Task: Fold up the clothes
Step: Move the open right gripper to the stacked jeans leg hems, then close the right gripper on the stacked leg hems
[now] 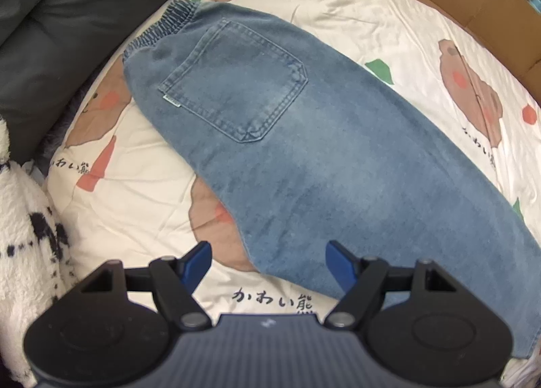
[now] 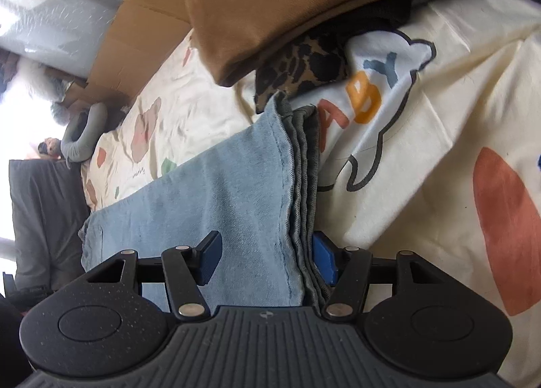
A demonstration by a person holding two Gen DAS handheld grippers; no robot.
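Both hand-held grippers gape empty, left [image 1: 268,261] above one pair of jeans [image 1: 304,151], right [image 2: 267,259] straddling its hem.

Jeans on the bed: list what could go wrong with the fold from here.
1. The right claw straddles the hem of the jeans with its pads apart; closing badly could catch only some of the stacked layers.
2. The left claw hangs open above the leg edge, holding nothing, so the denim may drag when lifted.
3. The clothes pile crowds the hem.

Home bedroom: printed bedsheet [image 1: 389,16], clothes.
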